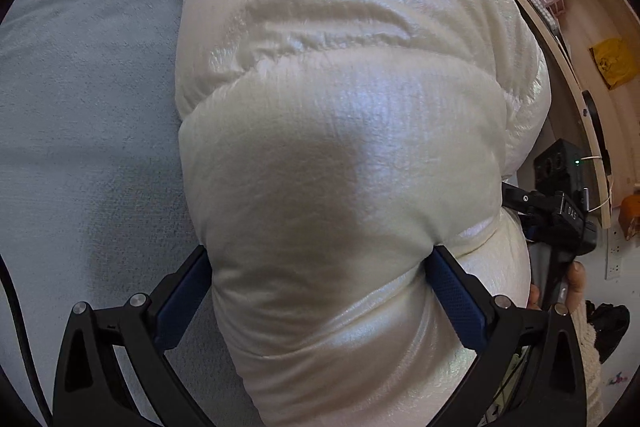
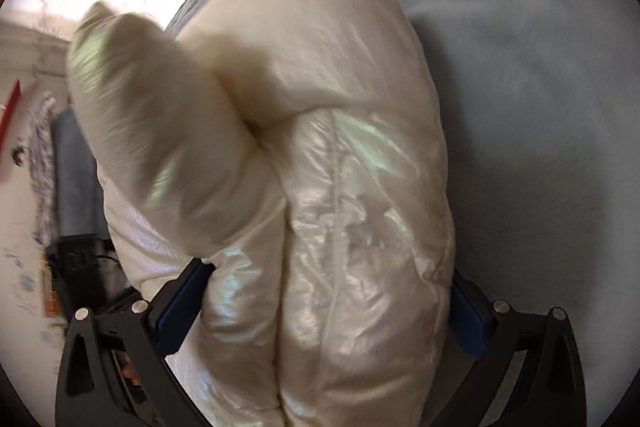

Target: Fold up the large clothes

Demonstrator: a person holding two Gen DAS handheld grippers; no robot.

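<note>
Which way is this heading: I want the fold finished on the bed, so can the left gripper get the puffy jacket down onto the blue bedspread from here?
Probably yes: the left gripper is clamped on the jacket, with bare bedspread right beside it.

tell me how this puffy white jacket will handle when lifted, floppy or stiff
Probably floppy yet springy: the puffer jacket bulges thickly between the left gripper pads. Its glossy shell looks slippery. One loose section sticks up near the right gripper, likely to flop over.
</note>
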